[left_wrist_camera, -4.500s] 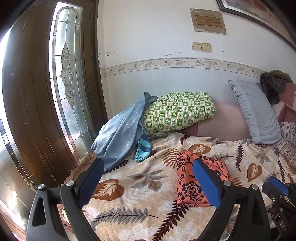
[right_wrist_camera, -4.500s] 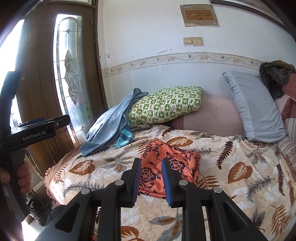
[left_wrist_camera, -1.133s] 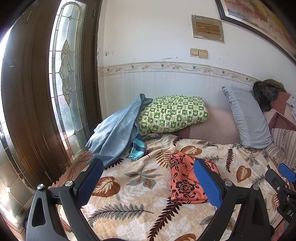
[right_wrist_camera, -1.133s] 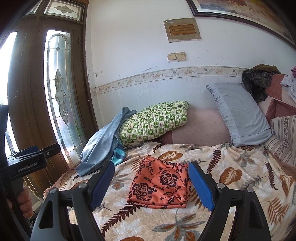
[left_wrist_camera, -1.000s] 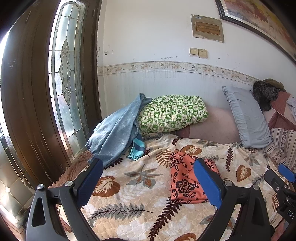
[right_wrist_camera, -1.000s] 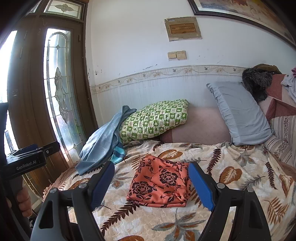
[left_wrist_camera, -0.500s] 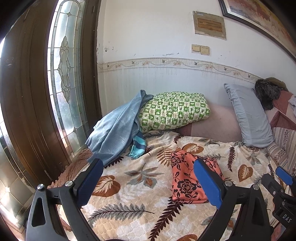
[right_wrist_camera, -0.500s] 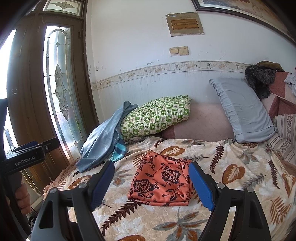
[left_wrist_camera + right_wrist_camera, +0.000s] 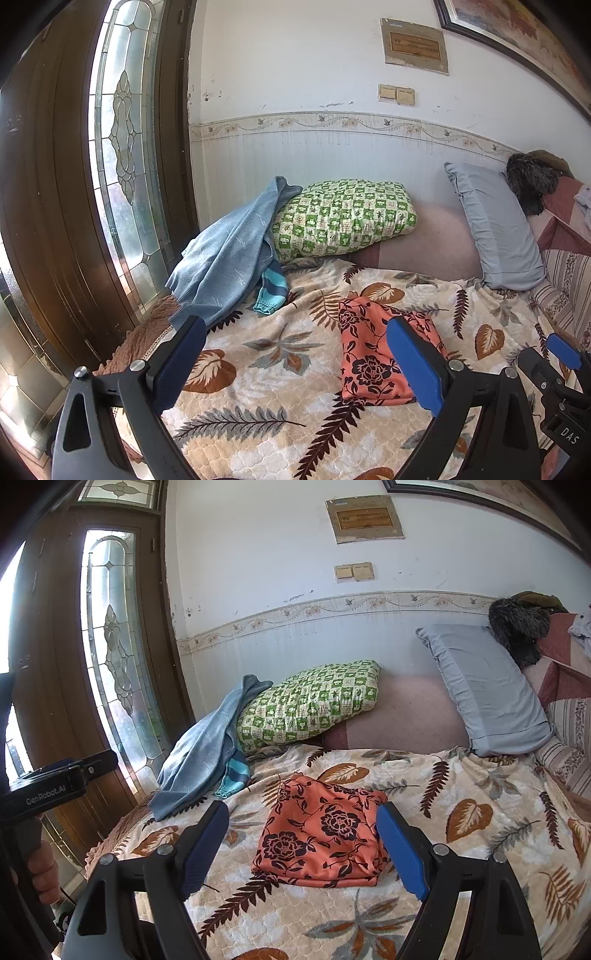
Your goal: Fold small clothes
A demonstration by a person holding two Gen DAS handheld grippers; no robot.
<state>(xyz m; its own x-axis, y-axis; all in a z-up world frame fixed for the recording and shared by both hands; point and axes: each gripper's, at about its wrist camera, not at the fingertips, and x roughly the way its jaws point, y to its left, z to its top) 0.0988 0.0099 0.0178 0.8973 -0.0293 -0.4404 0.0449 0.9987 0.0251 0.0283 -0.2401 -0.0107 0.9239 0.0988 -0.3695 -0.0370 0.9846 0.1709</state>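
An orange floral garment (image 9: 321, 834) lies folded into a neat, roughly rectangular packet on the leaf-patterned bedspread (image 9: 461, 812), near the middle of the bed. In the right wrist view its long axis runs from the near edge of the bed toward the wall, leaning slightly to the right as it goes back; the near end is a flat, stacked fold edge, and the far end is a little rumpled. In the left wrist view the same packet (image 9: 369, 347) shows as a narrow strip running away from the camera.

The right gripper (image 9: 304, 845) hangs above the near part of the bed with its blue pads (image 9: 402, 853) spread wide, holding nothing; the garment shows between them but apart from both. The left gripper (image 9: 295, 365) is likewise spread wide and empty, off to the garment's left side, its right pad overlapping the cloth only in the line of sight.

Against the wall rest a green checked pillow (image 9: 310, 701), with a blue towel (image 9: 199, 760) draped beside it, and a grey pillow (image 9: 487, 690) farther right.
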